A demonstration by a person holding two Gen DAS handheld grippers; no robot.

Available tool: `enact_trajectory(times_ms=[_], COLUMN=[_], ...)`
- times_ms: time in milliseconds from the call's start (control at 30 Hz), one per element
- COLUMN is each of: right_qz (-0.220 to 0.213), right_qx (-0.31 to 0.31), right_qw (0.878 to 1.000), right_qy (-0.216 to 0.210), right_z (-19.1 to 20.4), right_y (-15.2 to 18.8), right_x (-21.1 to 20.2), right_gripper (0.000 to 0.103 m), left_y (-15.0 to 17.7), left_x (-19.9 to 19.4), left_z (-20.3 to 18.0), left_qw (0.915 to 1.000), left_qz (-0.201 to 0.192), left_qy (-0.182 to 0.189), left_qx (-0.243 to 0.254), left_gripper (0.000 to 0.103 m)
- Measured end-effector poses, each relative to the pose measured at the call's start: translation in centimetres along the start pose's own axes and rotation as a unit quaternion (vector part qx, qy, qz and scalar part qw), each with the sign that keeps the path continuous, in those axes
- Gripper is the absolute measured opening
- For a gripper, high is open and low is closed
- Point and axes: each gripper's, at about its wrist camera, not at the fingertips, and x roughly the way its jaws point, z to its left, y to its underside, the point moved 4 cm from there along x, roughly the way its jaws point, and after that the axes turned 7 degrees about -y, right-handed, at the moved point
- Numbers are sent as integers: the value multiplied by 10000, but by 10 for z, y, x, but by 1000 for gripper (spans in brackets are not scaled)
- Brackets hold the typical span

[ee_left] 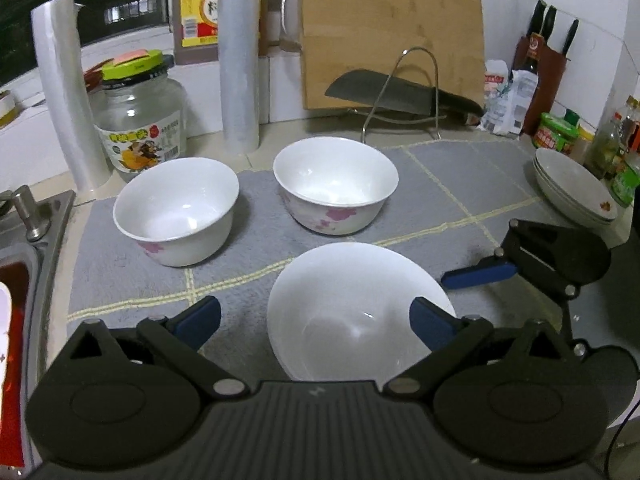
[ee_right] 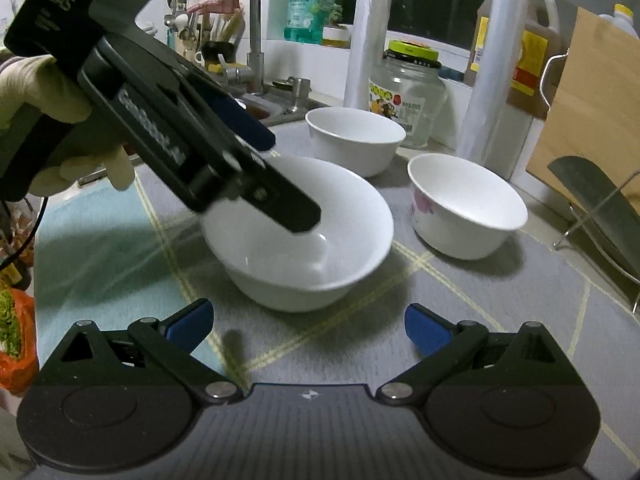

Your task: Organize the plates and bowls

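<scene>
Three white bowls stand upright on a grey checked mat [ee_left: 256, 240] covering the tabletop. The plain white bowl [ee_left: 352, 312] sits nearest, and the left gripper [ee_left: 316, 320] straddles its rim: the right finger pad [ee_left: 430, 322] reaches inside the bowl while the left pad stays outside on the mat, jaws moderately wide with a visible gap on the outer side, so nothing is clamped. In the right wrist view the same plain white bowl [ee_right: 320, 248] carries that left gripper [ee_right: 276, 184] over its near wall, one finger dipping into the cavity, a gloved hand [ee_right: 44, 120] holding the tool. Behind it stand two pink-flowered bowls: the left flowered bowl [ee_left: 176, 210] and the right flowered bowl [ee_left: 336, 184], apart from each other and from the plain one. A stack of shallow plates [ee_left: 576, 188] lies at the right edge of the mat. The right gripper [ee_right: 308, 328] hovers over bare mat just short of the plain bowl, jaws wide with nothing between them. At the back stand a glass jar with a green lid [ee_left: 140, 120], a wooden cutting board [ee_left: 392, 32] leaning on the wall, and a cleaver [ee_left: 400, 92] resting in a wire rack.
</scene>
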Motion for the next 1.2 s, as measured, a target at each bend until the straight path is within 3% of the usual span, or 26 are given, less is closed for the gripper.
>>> enact_trajectory(times_ms=[200,467,1200], right_qz=[-50,-124,-128], right_qx=[-65,-110,-28], right_qw=[9999,9997,9998], right_qy=[-89,-190,-115], right_z=[1,3,3], right_y=[-6,-12,-14], right_x=[3,5,-8], right_gripper=[102,85,84], left_y=[-1,-1,-5], left_x=[7,9,4], left_z=[-2,-3,-14], left_qw=[9999,9996,9992], left_qz=[129,215,139], left_qy=[66,142,362], left_qx=[39,118,98], left_gripper=[84,70,69])
